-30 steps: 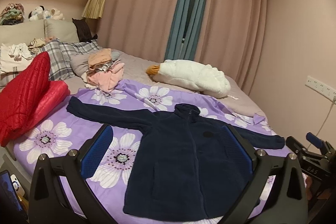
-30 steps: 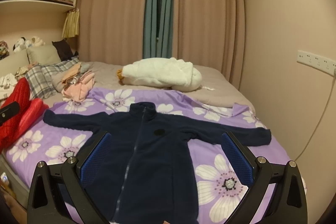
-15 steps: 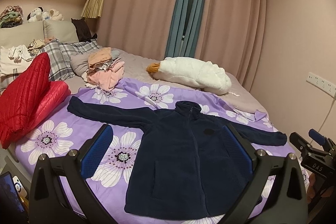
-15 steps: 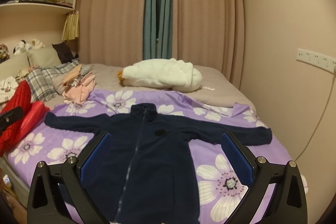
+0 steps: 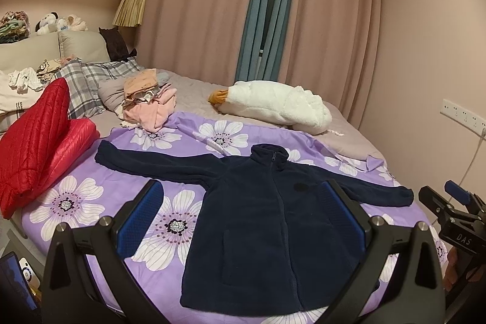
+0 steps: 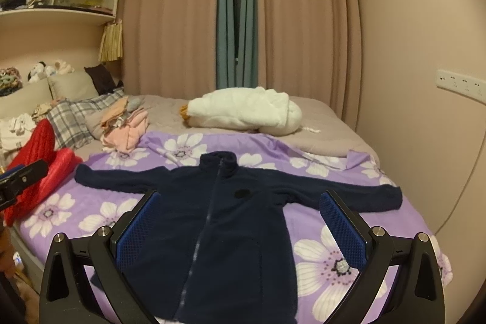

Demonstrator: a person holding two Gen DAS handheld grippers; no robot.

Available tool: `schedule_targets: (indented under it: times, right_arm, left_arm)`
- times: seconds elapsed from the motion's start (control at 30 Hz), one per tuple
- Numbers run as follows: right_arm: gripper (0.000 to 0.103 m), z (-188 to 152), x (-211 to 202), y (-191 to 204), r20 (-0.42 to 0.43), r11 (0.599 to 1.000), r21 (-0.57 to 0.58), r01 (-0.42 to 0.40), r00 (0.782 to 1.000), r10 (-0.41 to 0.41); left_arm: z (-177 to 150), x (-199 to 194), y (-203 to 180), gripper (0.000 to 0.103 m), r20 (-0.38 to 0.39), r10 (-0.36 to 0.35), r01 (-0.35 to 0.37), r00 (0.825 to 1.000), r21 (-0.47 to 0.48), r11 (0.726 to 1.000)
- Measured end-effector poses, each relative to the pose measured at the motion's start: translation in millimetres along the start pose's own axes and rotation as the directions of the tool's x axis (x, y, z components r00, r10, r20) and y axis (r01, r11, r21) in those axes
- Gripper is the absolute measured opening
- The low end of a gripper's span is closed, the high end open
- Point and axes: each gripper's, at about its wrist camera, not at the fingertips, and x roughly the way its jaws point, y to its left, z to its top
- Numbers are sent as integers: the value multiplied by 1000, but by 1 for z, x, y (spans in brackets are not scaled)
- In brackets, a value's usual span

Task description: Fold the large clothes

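Bedroom, pink curtains, bed under a purple floral sheet [image 5: 76, 202]. Left tongs [image 5: 243, 214] and right tongs [image 6: 240, 220]: both spread wide, empty, hovering at the near bed edge, apparently readying a first grab. Navy fleece jacket [image 5: 267, 220]: flat, zipped, sleeves outstretched left and right, unfolded. Far side: white plush [image 5: 273, 105]; left: red quilted coat [image 5: 39, 135]. Since a second ago: left view slightly lower and nearer; jacket unmoved.

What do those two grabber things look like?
Each gripper is black, with two long fingers lined with bumpy bright blue pads and round silver bolts at the joints. The left gripper and right gripper match. The right one's side reads "DAS" in white letters.
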Motion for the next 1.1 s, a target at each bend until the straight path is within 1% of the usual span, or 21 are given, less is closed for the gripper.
schedule_targets:
  times: [0.33, 0.67, 0.9, 1.1]
  right_arm:
    - [102, 2, 2, 3, 5, 1000, 6, -9, 1000, 9]
    - [102, 1, 2, 12, 11, 1000, 2, -29, 1000, 29]
    - [102, 1, 3, 11, 10, 1000, 6, -28, 1000, 28]
    - [102, 0, 4, 6, 8, 1000, 2, -9, 1000, 9]
  left_arm:
    - [0, -1, -3, 103, -1, 4, -4, 1000, 5, 1000]
    - [0, -3, -1, 103, 5, 27, -27, 1000, -3, 1000]
    - [0, -2, -3, 103, 3, 29, -29, 1000, 2, 1000]
    - [0, -2, -2, 103, 3, 31, -31, 1000, 2, 1000]
